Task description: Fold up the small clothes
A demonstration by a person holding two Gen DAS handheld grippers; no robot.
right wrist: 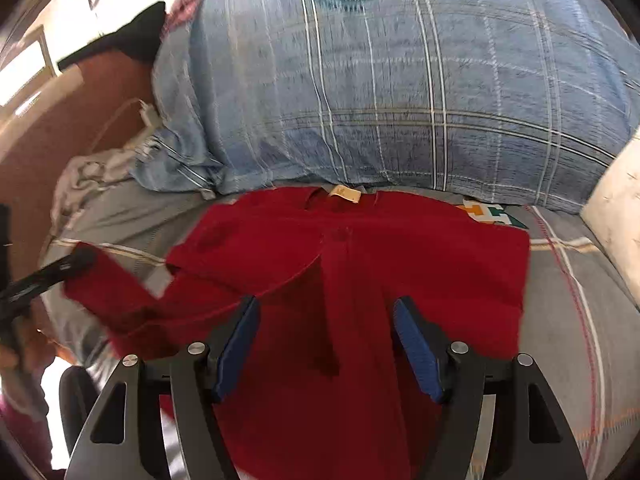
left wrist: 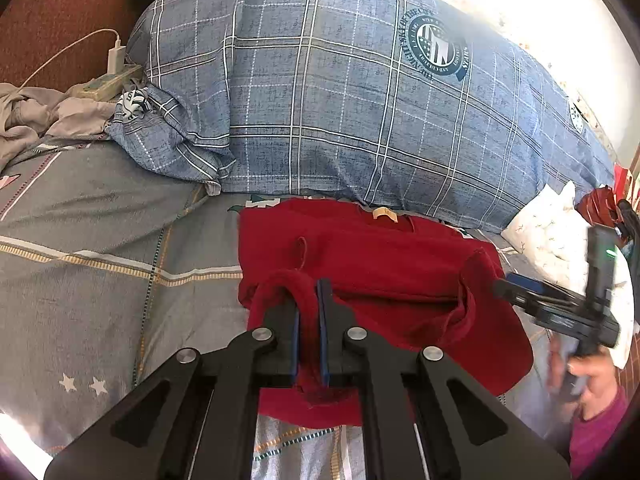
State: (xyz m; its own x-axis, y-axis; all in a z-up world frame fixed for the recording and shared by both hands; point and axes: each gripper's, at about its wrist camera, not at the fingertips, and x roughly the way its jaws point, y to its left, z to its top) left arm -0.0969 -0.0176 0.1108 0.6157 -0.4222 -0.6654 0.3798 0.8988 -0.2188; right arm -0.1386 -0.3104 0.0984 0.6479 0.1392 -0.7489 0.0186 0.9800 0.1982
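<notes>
1. Left wrist view: left gripper [left wrist: 311, 300] is clamped tight on a raised fold of the red garment [left wrist: 380, 264], which lies on the grey bedsheet [left wrist: 100, 216], collar toward the blue plaid pillow [left wrist: 340, 92]. At the right edge the right gripper [left wrist: 516, 286] sits by the garment's far side, blurred; prob. not gripping.
2. Doing the step well, as I judge it: keep the left pinch firm, carry that edge across evenly, lay it flat w/o dragging the rest.
3. Right wrist view: right gripper [right wrist: 326, 308] has jaws spread wide, blue pads either side of the red cloth, nothing pinched. Tan neck label [right wrist: 345, 194] sits at the top, by the pillow. The left gripper's tip shows at far left w/ cloth in it.
4. Around: crumpled grey cloth [left wrist: 36, 116], a charger on a power strip [left wrist: 108, 76], white pillow [left wrist: 544, 224].
5. In the way: the plaid pillow crowds the collar end; little room to smooth there.
</notes>
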